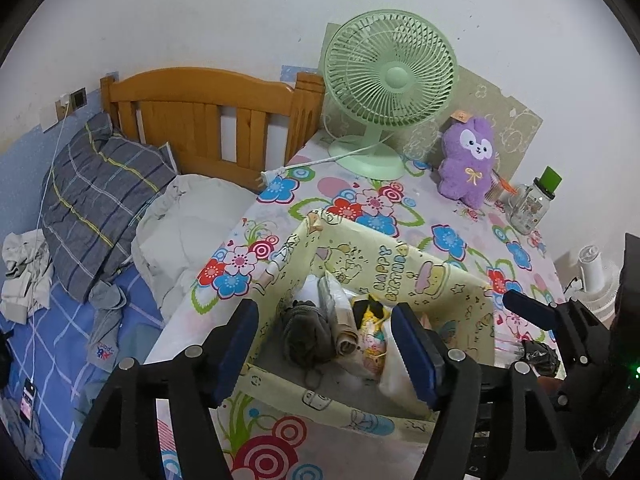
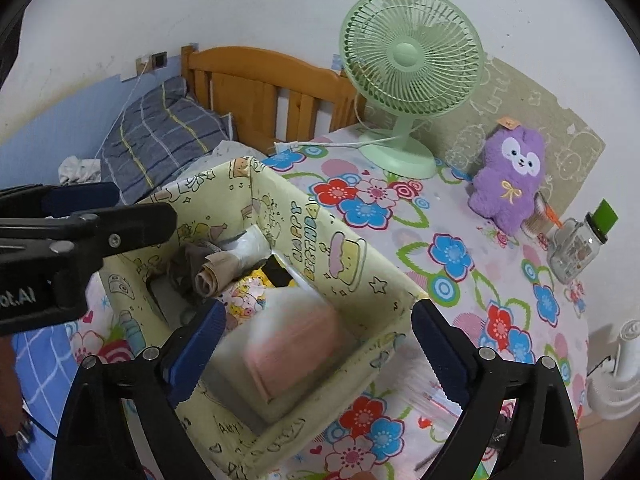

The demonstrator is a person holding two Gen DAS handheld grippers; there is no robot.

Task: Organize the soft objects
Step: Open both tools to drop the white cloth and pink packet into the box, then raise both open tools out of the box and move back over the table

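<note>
A yellow cartoon-print box [image 1: 436,276] [image 2: 352,256] stands on the flowered tablecloth. Inside lie a grey rolled cloth [image 1: 304,332] [image 2: 182,272], a beige roll [image 2: 210,278], a yellow cartoon packet [image 1: 372,344] [image 2: 248,296] and a pink soft pack in clear wrap [image 2: 296,344], which looks blurred. My left gripper [image 1: 324,320] hovers open above the box's left part, its pads touching nothing. Over the right part my right gripper [image 2: 320,316] is open wide, with the pink pack below its jaws and clear of the pads. A purple plush rabbit [image 1: 468,164] [image 2: 508,176] sits upright at the back right.
A green desk fan [image 1: 390,76] [image 2: 412,52] stands behind the box, its cord trailing left. A glass jar with a green lid [image 1: 528,204] [image 2: 576,248] is right of the plush. Left of the table is a bed with a plaid pillow [image 1: 100,200] and wooden headboard [image 1: 208,120].
</note>
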